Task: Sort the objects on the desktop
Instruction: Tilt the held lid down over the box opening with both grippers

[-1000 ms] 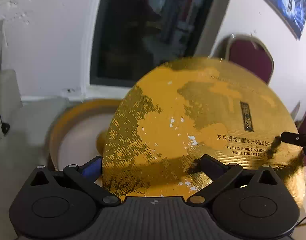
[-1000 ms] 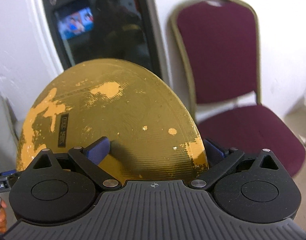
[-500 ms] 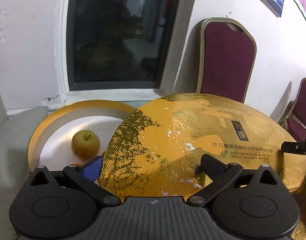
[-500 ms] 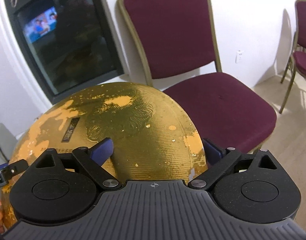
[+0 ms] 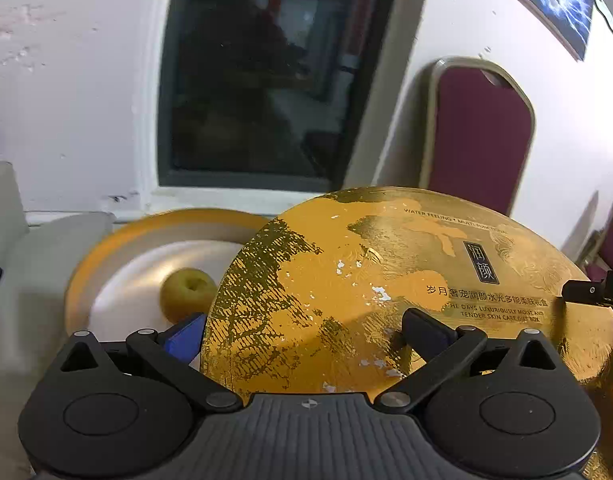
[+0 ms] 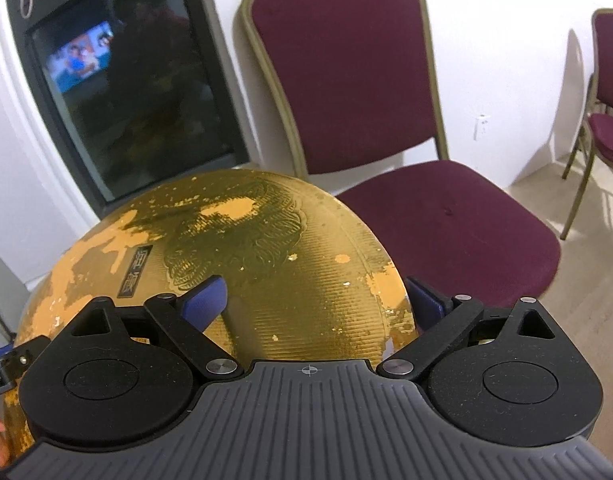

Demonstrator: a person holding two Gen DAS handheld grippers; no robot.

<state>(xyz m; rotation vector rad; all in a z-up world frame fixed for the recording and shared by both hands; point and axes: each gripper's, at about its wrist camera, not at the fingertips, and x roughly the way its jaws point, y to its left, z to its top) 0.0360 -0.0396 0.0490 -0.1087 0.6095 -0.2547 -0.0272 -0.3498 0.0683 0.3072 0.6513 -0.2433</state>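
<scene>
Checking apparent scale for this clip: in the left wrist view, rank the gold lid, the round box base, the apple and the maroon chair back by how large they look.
1. gold lid, nearest the camera
2. round box base, partly hidden behind the lid, so unsure
3. maroon chair back, looks close to the base
4. apple

The round lid (image 5: 386, 280) is gold foil worn to orange patches, with black lettering. The apple (image 5: 186, 292) is yellow-green, in an orange-rimmed white tray (image 5: 118, 264). The chair (image 6: 386, 120) is maroon, gold-framed.

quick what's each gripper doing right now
Left gripper: shut on the gold lid.
Right gripper: shut on the same lid, opposite edge.
</scene>
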